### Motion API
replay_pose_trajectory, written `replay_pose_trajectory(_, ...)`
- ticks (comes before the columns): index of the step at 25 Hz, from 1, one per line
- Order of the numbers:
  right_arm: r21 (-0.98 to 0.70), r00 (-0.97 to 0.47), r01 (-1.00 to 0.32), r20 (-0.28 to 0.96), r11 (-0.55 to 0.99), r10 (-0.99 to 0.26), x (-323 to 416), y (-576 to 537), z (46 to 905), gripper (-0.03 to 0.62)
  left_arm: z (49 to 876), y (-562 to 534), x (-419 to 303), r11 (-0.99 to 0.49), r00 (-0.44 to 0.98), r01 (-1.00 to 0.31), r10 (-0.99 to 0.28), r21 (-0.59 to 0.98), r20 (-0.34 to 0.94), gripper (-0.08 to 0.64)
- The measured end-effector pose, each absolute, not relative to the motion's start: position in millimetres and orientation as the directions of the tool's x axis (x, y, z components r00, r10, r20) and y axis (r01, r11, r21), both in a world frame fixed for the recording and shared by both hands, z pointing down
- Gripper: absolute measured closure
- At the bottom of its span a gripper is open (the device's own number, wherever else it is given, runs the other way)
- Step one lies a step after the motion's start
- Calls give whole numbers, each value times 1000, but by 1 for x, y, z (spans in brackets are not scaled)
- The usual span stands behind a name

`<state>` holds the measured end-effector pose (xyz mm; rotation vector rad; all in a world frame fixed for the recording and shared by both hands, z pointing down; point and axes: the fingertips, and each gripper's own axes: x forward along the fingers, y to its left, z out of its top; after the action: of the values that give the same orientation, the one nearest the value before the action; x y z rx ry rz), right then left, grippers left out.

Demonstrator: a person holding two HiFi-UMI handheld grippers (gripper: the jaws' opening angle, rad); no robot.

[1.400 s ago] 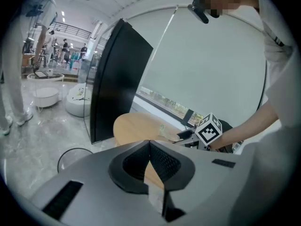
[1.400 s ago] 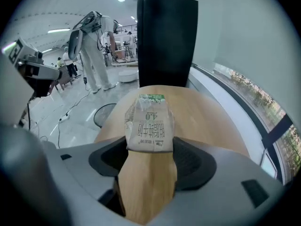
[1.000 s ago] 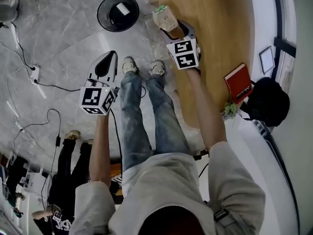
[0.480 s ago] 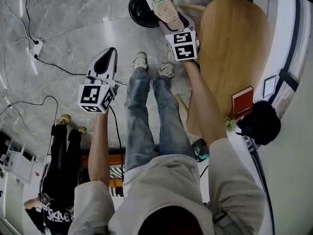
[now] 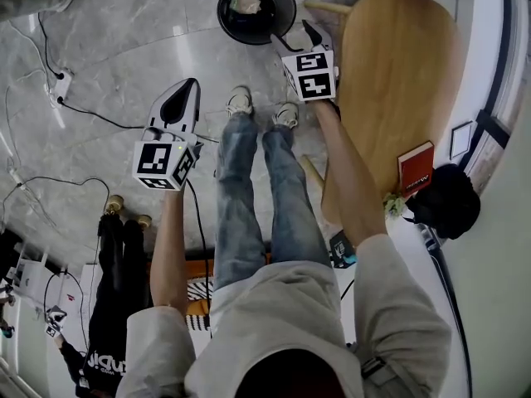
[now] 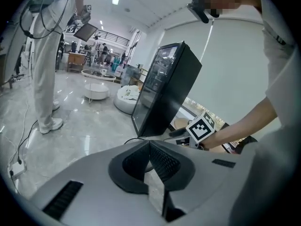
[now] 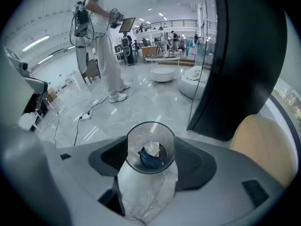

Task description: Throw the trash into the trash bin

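Task looks practically done: pale crumpled carton trash lies inside round black trash bin on grey floor. Nothing more to bin in sight.
Right gripper just beside bin, jaws spread wide, empty.
Left gripper apart from bin, jaws pressed together, holding nothing.
Right gripper view alone shows blue item under trash.
Head view alone shows oval wooden table next to bin.

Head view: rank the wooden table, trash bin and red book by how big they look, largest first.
1. Wooden table, clearly largest.
2. Trash bin.
3. Red book, smallest, though the bin sits farther from the camera.
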<state>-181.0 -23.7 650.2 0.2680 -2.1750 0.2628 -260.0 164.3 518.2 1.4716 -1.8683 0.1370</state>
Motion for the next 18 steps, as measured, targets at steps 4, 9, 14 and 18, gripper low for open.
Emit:
replay_pose_trajectory(4,-82,-592,-309,796,948,-124,-171,-33,634,332,511,150,-251,309,-53,-887,-806,343,589,543)
replay_pose_trajectory(9,-74,-625,-344,762,936,-169,-157,-41,614,548,506,140,-241,282,-38,-898,-813,337,581,543)
replay_pose_trajectory(14,-97,-649,-340,744,935,-159,-139,-37,603,561,502,137,-226,269,-33,-905,-818,331,574,543)
replay_pose_trajectory(18,-110,-683,-340,712,934,-165,-129,-35,580,563,490,130,-219,256,-39,-912,-830,319,557,543)
